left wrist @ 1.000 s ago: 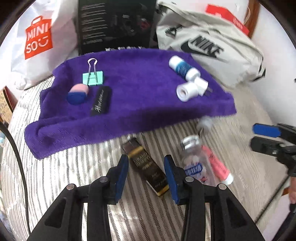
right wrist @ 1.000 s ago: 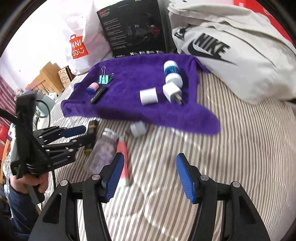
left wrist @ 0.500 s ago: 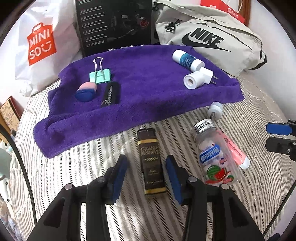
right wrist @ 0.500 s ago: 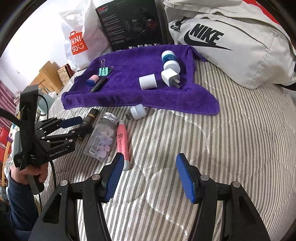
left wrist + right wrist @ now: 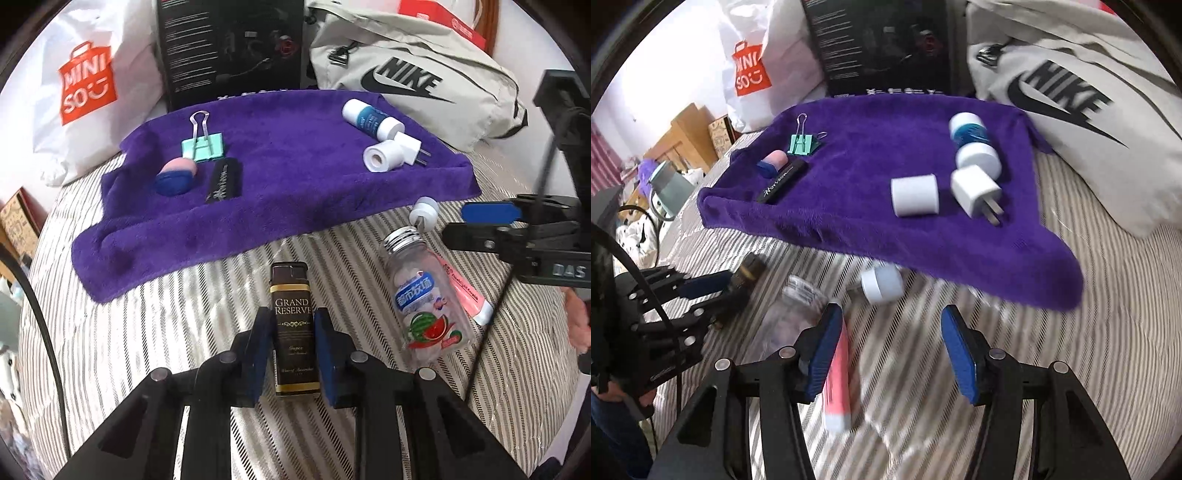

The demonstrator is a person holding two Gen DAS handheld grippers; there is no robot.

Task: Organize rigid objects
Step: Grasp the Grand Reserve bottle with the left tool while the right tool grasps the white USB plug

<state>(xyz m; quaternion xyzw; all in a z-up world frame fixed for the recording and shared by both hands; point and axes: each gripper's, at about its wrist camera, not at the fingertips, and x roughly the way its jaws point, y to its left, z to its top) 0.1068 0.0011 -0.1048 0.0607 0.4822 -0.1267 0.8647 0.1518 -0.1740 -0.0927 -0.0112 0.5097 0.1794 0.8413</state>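
A brown Grand Reserve lighter lies on the striped bedcover, and my left gripper is shut on its lower half. In the right wrist view this left gripper sits at the left, the lighter's end poking out of it. My right gripper is open, low over the cover. A pink tube lies by its left finger, a clear candy bottle beyond that, and a white cap ahead. The purple towel holds a binder clip, sponge, black bar, blue-white bottle, white roll and charger plug.
A Miniso bag, a black box and a grey Nike bag stand behind the towel. The right gripper reaches in from the right in the left wrist view. A person's hand holds the left gripper's handle.
My left gripper's fingers have closed in on the brown lighter. My right gripper has moved forward, now beside the pink tube and nearer the white cap and towel.
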